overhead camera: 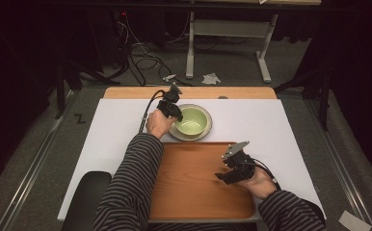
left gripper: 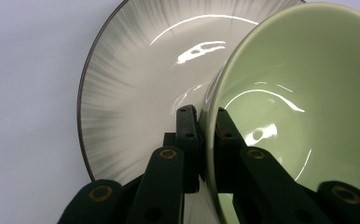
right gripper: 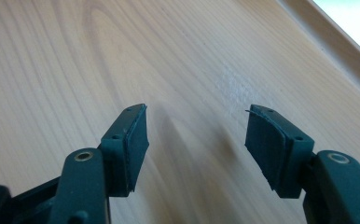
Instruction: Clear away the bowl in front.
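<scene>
At the left of the high view we see a striped sleeve running up from the bottom edge toward the frame's centre, its hand wrapped round the left gripper (overhead camera: 174, 111), which points up and to the right over the near-left rim of the green bowl (overhead camera: 192, 121). The bowl sits on a grey-streaked plate (overhead camera: 176, 133) on the white table cover (overhead camera: 112, 130), just above the wooden tray (overhead camera: 193, 192). In the left gripper view, the left gripper (left gripper: 207, 135) has its jaws pinched onto the bowl's (left gripper: 308, 93) rim, one pad outside, one inside; the plate (left gripper: 131, 84) lies behind. Further right in the high view, the other forearm enters from the lower right, holding the right gripper (overhead camera: 227, 171) over the tray's right half, aimed left. In the right gripper view, the right gripper (right gripper: 197, 140) has its jaws spread wide, nothing between them, above bare tray wood (right gripper: 75, 56).
</scene>
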Demonstrator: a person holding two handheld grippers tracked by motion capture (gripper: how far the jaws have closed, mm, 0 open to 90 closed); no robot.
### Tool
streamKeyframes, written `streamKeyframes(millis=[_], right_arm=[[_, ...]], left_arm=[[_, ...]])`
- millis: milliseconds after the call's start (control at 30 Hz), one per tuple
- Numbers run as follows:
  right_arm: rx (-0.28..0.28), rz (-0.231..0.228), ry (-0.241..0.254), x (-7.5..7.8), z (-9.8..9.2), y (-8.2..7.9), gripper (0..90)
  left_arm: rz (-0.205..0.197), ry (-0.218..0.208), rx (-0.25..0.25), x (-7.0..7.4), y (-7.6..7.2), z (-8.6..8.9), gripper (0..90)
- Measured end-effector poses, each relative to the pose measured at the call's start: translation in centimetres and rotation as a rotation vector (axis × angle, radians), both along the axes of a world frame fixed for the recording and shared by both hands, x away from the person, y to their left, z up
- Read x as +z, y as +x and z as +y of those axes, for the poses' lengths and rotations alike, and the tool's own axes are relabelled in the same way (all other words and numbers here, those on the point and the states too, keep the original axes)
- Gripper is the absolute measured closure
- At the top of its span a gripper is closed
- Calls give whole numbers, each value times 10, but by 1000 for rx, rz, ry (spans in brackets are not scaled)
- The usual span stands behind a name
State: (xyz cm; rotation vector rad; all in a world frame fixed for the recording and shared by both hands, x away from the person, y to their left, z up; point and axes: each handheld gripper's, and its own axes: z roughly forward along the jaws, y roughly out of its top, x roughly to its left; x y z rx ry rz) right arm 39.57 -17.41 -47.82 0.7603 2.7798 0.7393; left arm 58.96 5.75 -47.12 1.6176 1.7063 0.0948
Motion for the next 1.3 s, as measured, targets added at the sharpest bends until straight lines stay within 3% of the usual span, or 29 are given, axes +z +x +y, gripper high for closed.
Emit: streamKeyframes(millis=[67, 133, 200, 600, 1067, 1300], right_arm=[[0, -1, -2, 0, 0, 0, 407], [5, -4, -3, 0, 0, 0, 407], [2, -7, 6, 1, 0, -1, 407], [-2, -2, 4, 0, -1, 1, 407], [-33, -1, 25, 2, -7, 5, 406], [-30, 1, 20, 2, -6, 5, 406]], left_arm=[[-48, -52, 78, -1, 2, -7, 847], [-51, -58, 79, -1, 2, -7, 847], [-42, -43, 45, 1, 1, -5, 847], [-77, -92, 47, 21, -4, 4, 846], [-96, -101, -5, 39, -19, 6, 846], [-99, -113, -6, 46, -22, 8, 846]])
